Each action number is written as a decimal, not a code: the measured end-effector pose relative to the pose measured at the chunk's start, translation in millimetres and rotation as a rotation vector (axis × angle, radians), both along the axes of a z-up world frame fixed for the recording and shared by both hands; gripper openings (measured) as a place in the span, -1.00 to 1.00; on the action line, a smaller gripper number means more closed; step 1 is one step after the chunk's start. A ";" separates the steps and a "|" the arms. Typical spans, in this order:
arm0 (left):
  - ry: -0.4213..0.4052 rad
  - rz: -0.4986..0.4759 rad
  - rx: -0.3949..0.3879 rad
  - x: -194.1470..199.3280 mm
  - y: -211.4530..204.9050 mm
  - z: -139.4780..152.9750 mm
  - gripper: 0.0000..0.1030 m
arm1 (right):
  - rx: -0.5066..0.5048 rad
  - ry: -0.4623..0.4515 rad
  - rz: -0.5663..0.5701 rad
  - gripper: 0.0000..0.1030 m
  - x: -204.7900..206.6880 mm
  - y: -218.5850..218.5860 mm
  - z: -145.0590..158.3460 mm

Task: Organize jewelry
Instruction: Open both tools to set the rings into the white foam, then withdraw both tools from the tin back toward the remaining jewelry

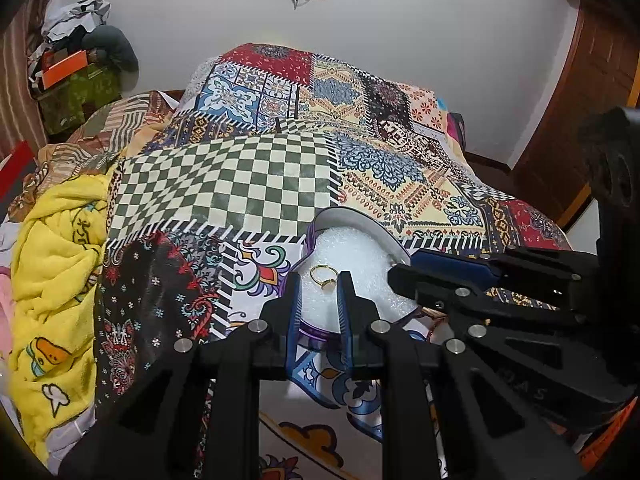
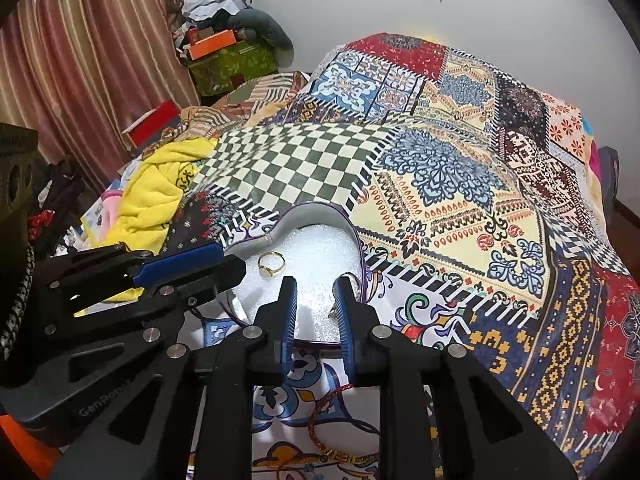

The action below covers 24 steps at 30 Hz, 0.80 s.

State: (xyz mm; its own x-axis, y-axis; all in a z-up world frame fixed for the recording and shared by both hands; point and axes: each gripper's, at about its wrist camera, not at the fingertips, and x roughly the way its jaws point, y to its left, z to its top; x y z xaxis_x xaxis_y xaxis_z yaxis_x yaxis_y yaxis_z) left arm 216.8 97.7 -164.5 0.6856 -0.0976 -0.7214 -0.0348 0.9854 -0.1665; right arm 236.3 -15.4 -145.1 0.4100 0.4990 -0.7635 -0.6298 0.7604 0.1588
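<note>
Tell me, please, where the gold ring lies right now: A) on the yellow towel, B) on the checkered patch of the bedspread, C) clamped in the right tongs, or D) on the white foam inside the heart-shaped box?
D: the gold ring rests on the white foam of the heart-shaped box, with neither pair of tongs touching it.

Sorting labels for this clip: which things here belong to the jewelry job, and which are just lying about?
Job: gold ring, heart-shaped box with white foam, braided bracelet, left gripper, right gripper.
Lying about: yellow towel, patchwork bedspread, orange box.
</note>
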 end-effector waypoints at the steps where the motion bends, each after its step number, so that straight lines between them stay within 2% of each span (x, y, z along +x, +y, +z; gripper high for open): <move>1: -0.003 0.000 0.003 -1.4 -0.1 2.0 -0.68 | 0.007 -0.004 -0.004 -0.66 -1.3 -1.9 3.3; 12: -0.056 -0.002 0.042 -23.8 -10.4 33.7 -0.68 | 0.032 -0.060 -0.058 -0.65 -20.2 -26.8 38.0; 14: -0.063 -0.003 0.047 -28.7 -12.5 38.9 -0.68 | 0.033 -0.067 -0.072 -0.58 -24.2 -32.5 43.5; 16: -0.070 -0.005 0.052 -35.3 -15.3 44.8 -0.66 | 0.036 -0.078 -0.089 -0.28 -28.9 -38.3 48.5; 18: -0.077 -0.006 0.060 -41.5 -18.1 49.5 -0.52 | 0.043 -0.098 -0.110 -0.15 -35.3 -45.4 54.5; 20: -0.088 -0.004 0.074 -47.9 -21.5 54.4 -0.41 | 0.048 -0.110 -0.122 -0.15 -41.0 -51.9 58.7; 24: -0.103 -0.014 0.096 -61.3 -29.4 63.3 -0.36 | 0.058 -0.125 -0.150 -0.15 -50.3 -66.6 68.0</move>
State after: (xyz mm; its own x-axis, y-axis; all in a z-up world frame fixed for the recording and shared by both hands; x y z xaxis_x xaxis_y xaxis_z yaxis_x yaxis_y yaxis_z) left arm 155.6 68.3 -101.3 0.7553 -0.0415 -0.6541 -0.0089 0.9972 -0.0736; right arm 186.0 -82.0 -77.1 0.5729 0.4668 -0.6737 -0.5277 0.8390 0.1326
